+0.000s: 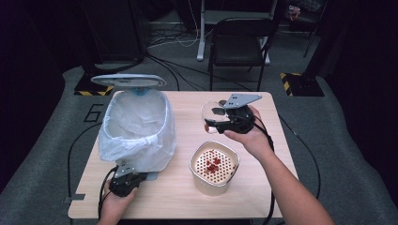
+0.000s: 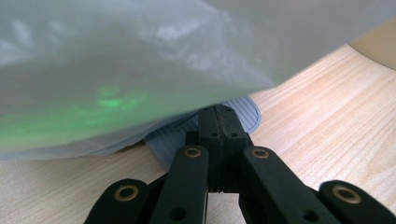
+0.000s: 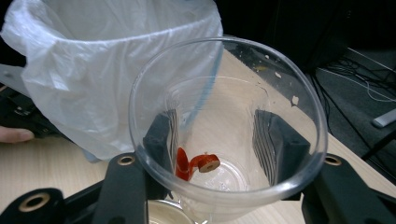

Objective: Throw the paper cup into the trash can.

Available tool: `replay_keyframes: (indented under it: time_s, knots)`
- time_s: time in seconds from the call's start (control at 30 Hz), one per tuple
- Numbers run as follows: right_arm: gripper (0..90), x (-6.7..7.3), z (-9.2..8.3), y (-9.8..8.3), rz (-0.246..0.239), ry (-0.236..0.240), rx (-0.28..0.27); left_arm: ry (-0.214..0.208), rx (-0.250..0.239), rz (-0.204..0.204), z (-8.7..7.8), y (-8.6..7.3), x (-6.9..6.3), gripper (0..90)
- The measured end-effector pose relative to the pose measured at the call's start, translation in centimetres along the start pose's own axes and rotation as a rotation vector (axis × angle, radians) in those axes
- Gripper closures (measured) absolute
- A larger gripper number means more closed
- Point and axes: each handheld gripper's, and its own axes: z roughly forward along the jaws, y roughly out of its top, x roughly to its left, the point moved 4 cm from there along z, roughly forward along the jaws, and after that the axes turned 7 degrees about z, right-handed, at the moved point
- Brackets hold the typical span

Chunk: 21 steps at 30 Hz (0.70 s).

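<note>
Dark room, pale wooden desk [image 1: 263, 187]. The right claw [image 3: 219, 140] pinches a thin, light, slippery clear cup [image 3: 224, 121] by its walls, best squeezed gently; the left claw [image 2: 218, 122], pressed together, nips the bin's [image 1: 136, 126] base at the desk's near left corner.

The bin [image 1: 137, 129] with its white liner bag [image 1: 133, 117] fills the left half of the table [image 1: 263, 197] – its raised lid [image 1: 128, 80] overhangs the far rim, and the left gripper [image 1: 127, 176] sits jammed against the bin's base at the near edge, jaws shut on the pedal [image 2: 243, 114]. The strainer pot [image 1: 214, 166] blocks the near centre, just below the right gripper [image 1: 220, 119], clamped on the clear cup [image 1: 213, 115]. Open tabletop lies between bin and pot, along the right edge and at the far right corner – a hand could pass there.
</note>
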Motion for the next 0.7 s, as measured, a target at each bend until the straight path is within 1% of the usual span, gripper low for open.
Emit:
replay_keyframes:
  time_s: [0.07, 0.17, 0.27, 0.37, 0.5, 0.57, 0.7]
  knots:
    - [50.2, 0.4, 0.1, 0.5, -0.011, 0.006, -0.007, 0.002, -0.001, 0.000, 0.0, 0.0, 0.0, 90.0]
    - [50.3, 1.0, 0.0, 1.3, -0.031, 0.034, -0.018, 0.002, 0.000, 0.000, 0.0, 0.0, 0.0, 90.0]
    - [50.3, 1.4, 0.1, 2.3, -0.024, 0.062, -0.031, 0.002, 0.000, -0.001, 0.0, 0.0, 0.0, 90.0]
    - [50.3, 1.9, 0.3, 3.2, -0.031, 0.085, -0.042, 0.000, 0.002, -0.001, 0.0, 0.0, 0.0, 90.0]
    - [50.3, 2.4, 0.7, 4.4, -0.013, 0.120, -0.065, 0.000, 0.002, 0.000, 0.0, 0.0, 0.0, 90.0]
    - [50.3, 2.7, 0.9, 5.0, -0.021, 0.130, -0.076, 0.000, 0.002, 0.000, 0.0, 0.0, 0.0, 90.0]
    - [50.3, 3.1, 1.4, 5.9, -0.027, 0.149, -0.081, 0.000, 0.002, 0.000, 0.0, 0.0, 0.0, 90.0]
